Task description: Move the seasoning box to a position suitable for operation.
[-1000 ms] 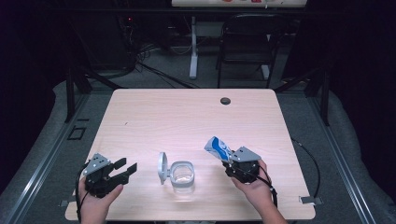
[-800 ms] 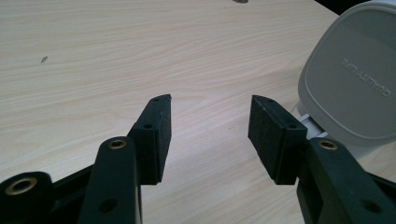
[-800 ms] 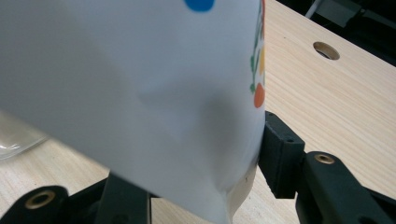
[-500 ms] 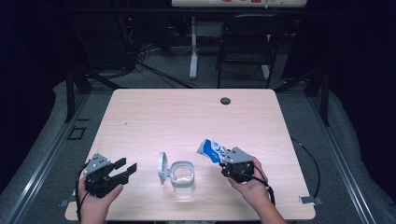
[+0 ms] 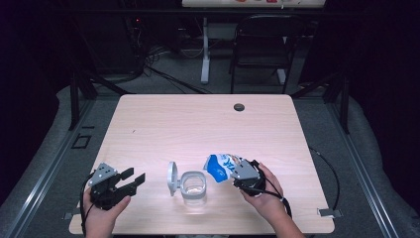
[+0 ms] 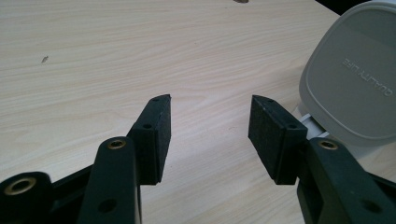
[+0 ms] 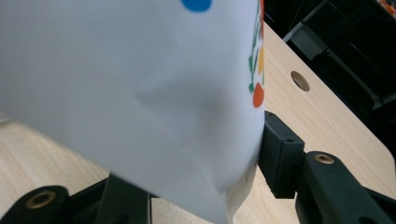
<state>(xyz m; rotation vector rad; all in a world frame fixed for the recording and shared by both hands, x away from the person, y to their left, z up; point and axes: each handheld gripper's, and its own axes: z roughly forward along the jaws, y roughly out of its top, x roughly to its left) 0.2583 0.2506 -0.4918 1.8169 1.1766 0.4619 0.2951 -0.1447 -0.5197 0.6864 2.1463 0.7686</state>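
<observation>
A: Nearest the clear container (image 5: 193, 184), on its left?
B: Left gripper (image 5: 132, 179), jaws apart, nothing between, well left of the container's raised grey lid (image 5: 172, 177).

A: On its right?
B: Right gripper (image 5: 233, 172), clamped on a blue-and-white bag (image 5: 221, 166), tilted just beside and above the container's right rim.

A: Farther off?
B: Dark hole (image 5: 239, 106) in the wooden table (image 5: 198, 124), well beyond the container.
</observation>
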